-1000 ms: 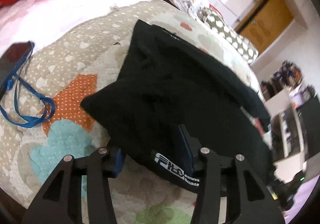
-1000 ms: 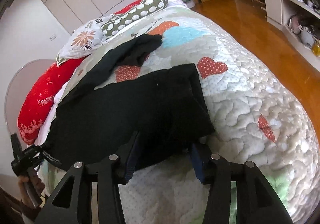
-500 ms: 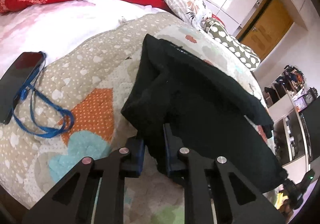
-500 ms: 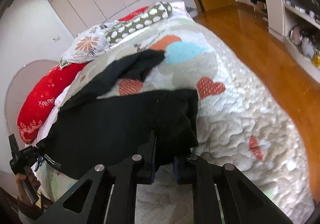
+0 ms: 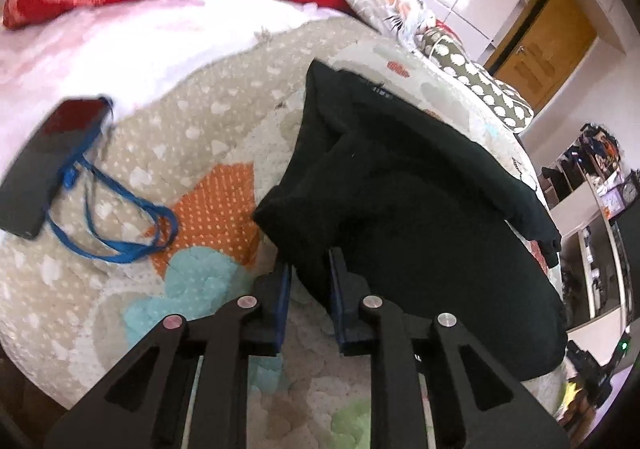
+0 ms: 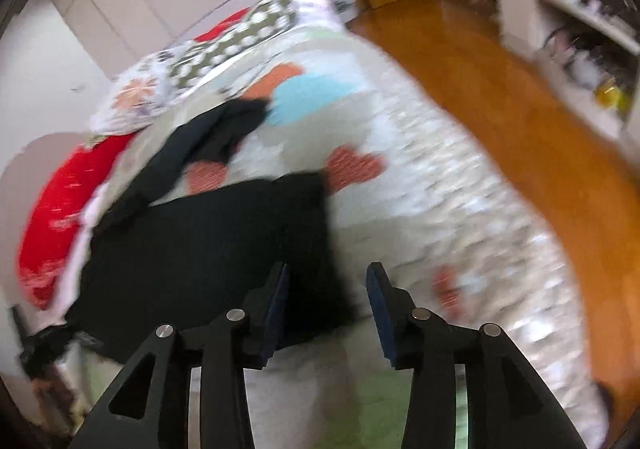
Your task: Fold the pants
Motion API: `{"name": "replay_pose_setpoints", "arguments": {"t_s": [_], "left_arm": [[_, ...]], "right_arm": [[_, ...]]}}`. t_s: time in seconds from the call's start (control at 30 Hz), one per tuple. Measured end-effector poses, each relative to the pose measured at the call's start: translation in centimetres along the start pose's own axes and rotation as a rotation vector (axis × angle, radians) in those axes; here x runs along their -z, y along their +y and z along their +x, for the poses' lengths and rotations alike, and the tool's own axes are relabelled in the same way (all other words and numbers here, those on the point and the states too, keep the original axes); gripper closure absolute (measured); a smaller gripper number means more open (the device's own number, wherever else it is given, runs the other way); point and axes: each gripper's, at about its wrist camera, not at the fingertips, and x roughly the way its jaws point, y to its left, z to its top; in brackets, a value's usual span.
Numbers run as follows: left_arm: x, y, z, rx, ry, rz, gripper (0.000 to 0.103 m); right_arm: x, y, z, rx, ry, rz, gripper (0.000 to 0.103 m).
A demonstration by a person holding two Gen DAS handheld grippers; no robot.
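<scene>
left gripper (image 5: 309, 281): jaws clamped on pants (image 5: 400, 185) edge
right gripper (image 6: 326, 303): jaws now apart, released hem
meaning: fold dropped, regrasp next

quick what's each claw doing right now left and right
Left claw: closed on the edge of the black pants.
Right claw: open, holding nothing, just over the pants' corner; view is blurred.

Bright daylight; fisheye edges warped, vignetted; right wrist view motion-blurred; left mostly sharp.
</scene>
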Motion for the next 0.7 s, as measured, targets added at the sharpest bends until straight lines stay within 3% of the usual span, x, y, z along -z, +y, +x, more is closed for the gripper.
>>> {"name": "replay_pose_setpoints", "arguments": {"t_s": [0.03, 0.07, 0.13, 0.2, 0.27, 0.43, 0.53, 0.7], "left_arm": [[-0.1, -0.3, -0.4, -0.012, -0.008, 0.018, 0.086], [-0.1, -0.7, -0.9, -0.028, -0.013, 0.044, 0.085], [-0.4, -1.0, -1.5, -0.048, -0.024, 0.061, 0.079], [-0.8, -1.3, -2.9, -0.062, -0.066, 0.066, 0.064], [-1.2, -1.3, -3.9, -0.062, -0.103, 0.064, 0.041], [-1.7, -2.8, -3.9, -0.021, -0.098, 0.103, 0.036], [-1.4, -4.6, -1.9, 0.006, -0.056, 0.154, 0.033], [-0.4, -6.3, 3.0, 0.019, 0.055, 0.210, 0.033]], "right_arm": [[-0.2, -0.5, -0.3, 0.065, -0.015, -0.007, 0.059], [-0.5, -1.0, -0.7, 0.065, -0.030, -0.001, 0.058], [-1.0, -1.2, -1.4, -0.029, -0.044, 0.015, 0.058], [-1.6, -0.3, -1.9, -0.085, -0.060, -0.004, 0.058], [-2.1, 1.2, -1.7, -0.122, -0.068, -0.050, 0.058], [-2.3, 5.8, 0.7, -0.217, -0.017, -0.149, 0.058], [-2.3, 8.2, 2.4, -0.227, 0.018, -0.216, 0.058], [-1.6, 8.8, 5.0, -0.216, 0.094, -0.249, 0.056]]}}
